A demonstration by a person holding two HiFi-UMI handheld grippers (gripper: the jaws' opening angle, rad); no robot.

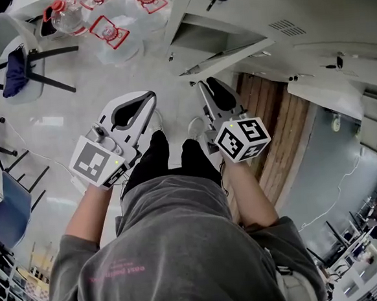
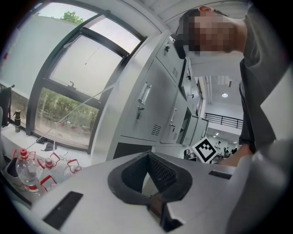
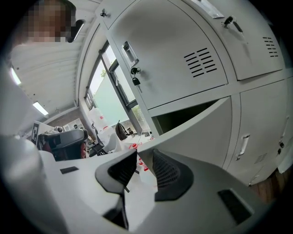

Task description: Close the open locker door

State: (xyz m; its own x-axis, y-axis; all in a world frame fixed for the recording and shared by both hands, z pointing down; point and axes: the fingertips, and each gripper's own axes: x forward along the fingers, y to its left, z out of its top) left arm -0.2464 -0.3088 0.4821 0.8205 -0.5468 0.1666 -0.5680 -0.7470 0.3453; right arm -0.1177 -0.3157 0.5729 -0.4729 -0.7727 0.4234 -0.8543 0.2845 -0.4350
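The grey locker bank [image 1: 275,16] fills the upper right of the head view. One low locker door [image 1: 229,51] stands swung out from its dark compartment [image 1: 195,32]. In the right gripper view that open door [image 3: 213,132] lies just beyond the jaws, with the dark opening [image 3: 183,116] above it. My right gripper [image 1: 204,83] [image 3: 144,155] is open with a narrow gap and holds nothing; it points at the door and stays short of it. To its left, my left gripper [image 1: 150,96] [image 2: 149,154] is shut and empty, its tips together, and faces the lockers [image 2: 151,105].
Several large water bottles [image 1: 107,29] with red handles stand on the floor left of the lockers, and also show in the left gripper view [image 2: 27,167]. A chair [image 1: 19,62] stands at far left. Wooden flooring [image 1: 274,127] runs along the lockers' foot. My legs are between the grippers.
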